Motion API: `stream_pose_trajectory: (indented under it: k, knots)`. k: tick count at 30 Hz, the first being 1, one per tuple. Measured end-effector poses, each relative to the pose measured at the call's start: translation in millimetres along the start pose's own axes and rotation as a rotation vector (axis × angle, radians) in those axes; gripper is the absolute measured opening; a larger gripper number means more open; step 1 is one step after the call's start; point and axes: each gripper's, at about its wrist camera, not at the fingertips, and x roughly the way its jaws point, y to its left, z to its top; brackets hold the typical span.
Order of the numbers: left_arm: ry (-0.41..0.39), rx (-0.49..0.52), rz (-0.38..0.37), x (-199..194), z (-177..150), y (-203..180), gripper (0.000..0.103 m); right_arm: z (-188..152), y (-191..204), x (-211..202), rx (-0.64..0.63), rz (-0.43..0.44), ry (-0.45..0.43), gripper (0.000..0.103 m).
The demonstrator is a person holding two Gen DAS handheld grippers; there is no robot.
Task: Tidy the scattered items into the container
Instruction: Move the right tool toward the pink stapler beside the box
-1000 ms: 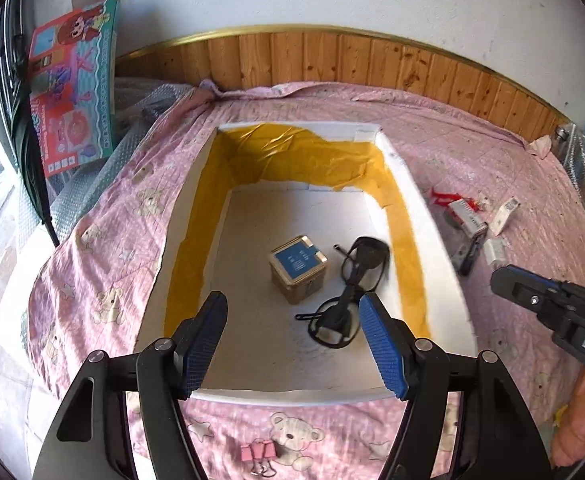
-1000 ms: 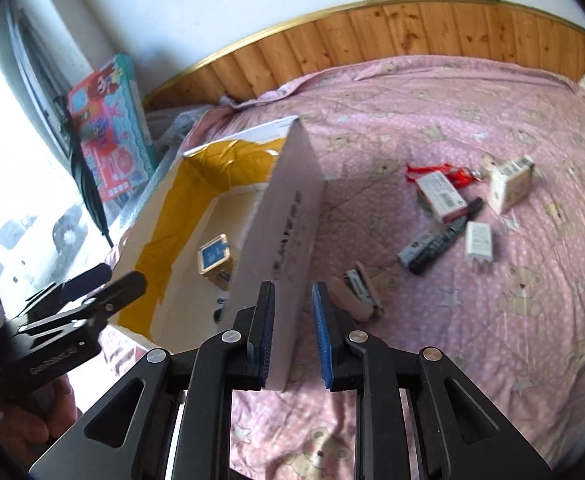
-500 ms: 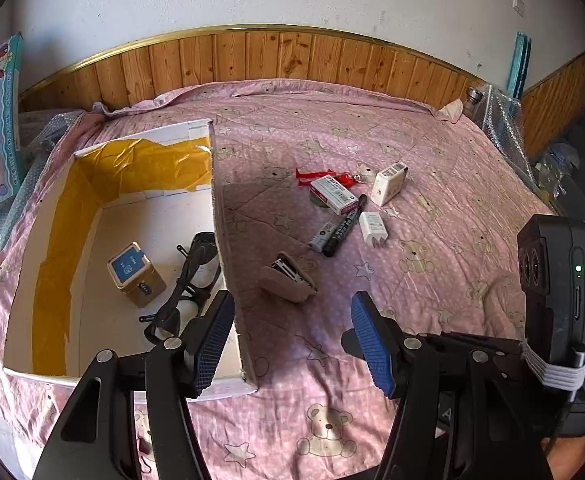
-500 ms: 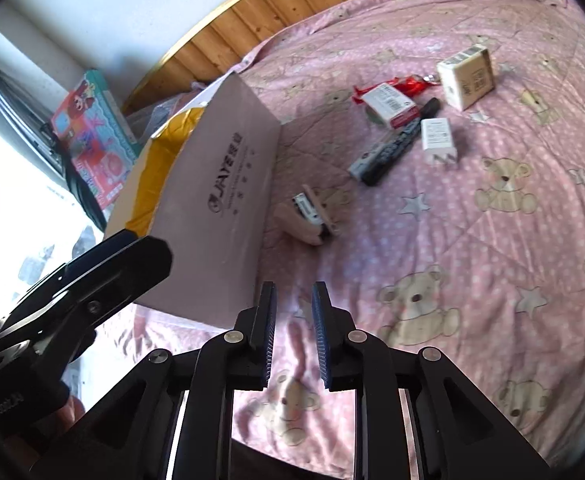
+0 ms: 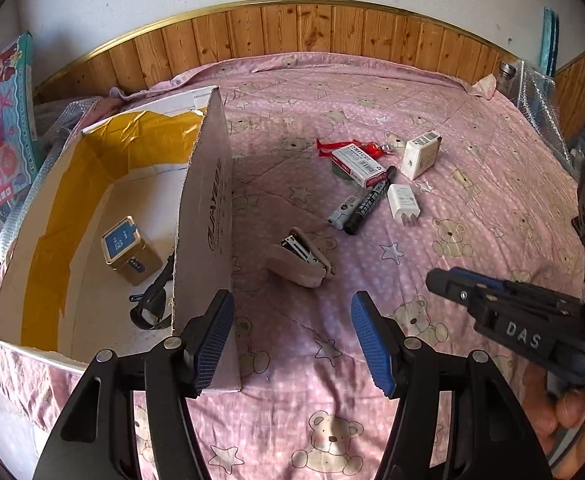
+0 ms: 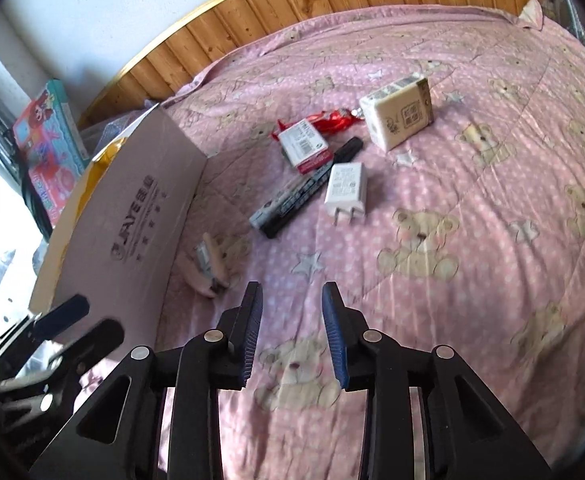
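Cardboard box [image 5: 208, 216] is seen on the bed [image 5: 472, 184], at the left; a gold tin [image 5: 130, 250] and black sunglasses [image 5: 154, 300] lie inside it. Outside, just beside the box wall, a beige stapler [image 5: 300, 258] is noted. Farther off, grouped close together, are two markers [image 5: 362, 206], a white charger [image 5: 402, 202], a red-and-white packet [image 5: 358, 164] and a cream carton [image 5: 420, 154]. Left claw [image 5: 292, 344] is spread wide, empty. Right claw [image 6: 292, 340] is parted partway, empty, above the quilt.

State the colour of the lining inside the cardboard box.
Yellow lining on the inner walls of the cardboard box, over a white floor; clearest in the left wrist view.
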Motion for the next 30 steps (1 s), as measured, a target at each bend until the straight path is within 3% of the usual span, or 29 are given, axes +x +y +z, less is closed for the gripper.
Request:
stream_pose_trajectory:
  k: [4, 8, 9, 10, 14, 17, 20, 23, 24, 26, 30]
  knots:
    - [0.01, -0.014, -0.066, 2.0, 1.3, -11.7, 0.069, 26.0, -12.1, 31.7, 0.0, -0.051, 0.003, 0.038]
    - [0.011, 0.017, -0.113, 9.1, 2.3, -26.1, 0.069, 32.5, -28.9, 58.8, -0.024, -0.044, 0.061, 0.036]
    - [0.01, 0.025, -0.107, 12.2, 2.7, -29.0, 0.069, 31.1, -35.7, 58.1, -0.022, -0.053, 0.066, 0.02]
    - [0.008, 0.035, -0.104, 15.0, 2.6, -30.8, 0.069, 29.4, -41.9, 54.0, -0.017, -0.066, 0.07, 0.015]
    - [0.02, 0.036, -0.109, 28.3, -1.6, -27.7, 0.069, 22.5, -53.8, 27.1, -0.005, -0.088, 0.066, 0.02]
    - [0.038, 0.017, -0.118, 39.5, -8.8, -19.2, 0.069, 32.9, -24.9, 19.1, -0.043, 0.03, 0.047, 0.029]
    - [0.054, 0.01, -0.132, 47.2, -16.6, -16.5, 0.069, 45.2, 18.8, 45.6, -0.07, 0.135, 0.067, 0.034]
    - [0.06, 0.012, -0.14, 49.0, -18.3, -15.8, 0.069, 51.2, 46.7, 89.7, -0.133, 0.093, 0.086, 0.034]
    - [0.059, 0.008, -0.145, 48.4, -17.1, -15.4, 0.069, 50.3, 45.5, 100.3, -0.14, 0.076, 0.111, 0.028]
    - [0.057, -0.001, -0.16, 47.7, -16.7, -12.5, 0.069, 49.4, 41.3, 93.1, -0.175, 0.045, 0.133, 0.022]
    - [0.042, -0.004, -0.202, 44.5, -18.4, -9.2, 0.069, 30.8, 4.2, 65.2, -0.198, -0.128, 0.226, 0.027]
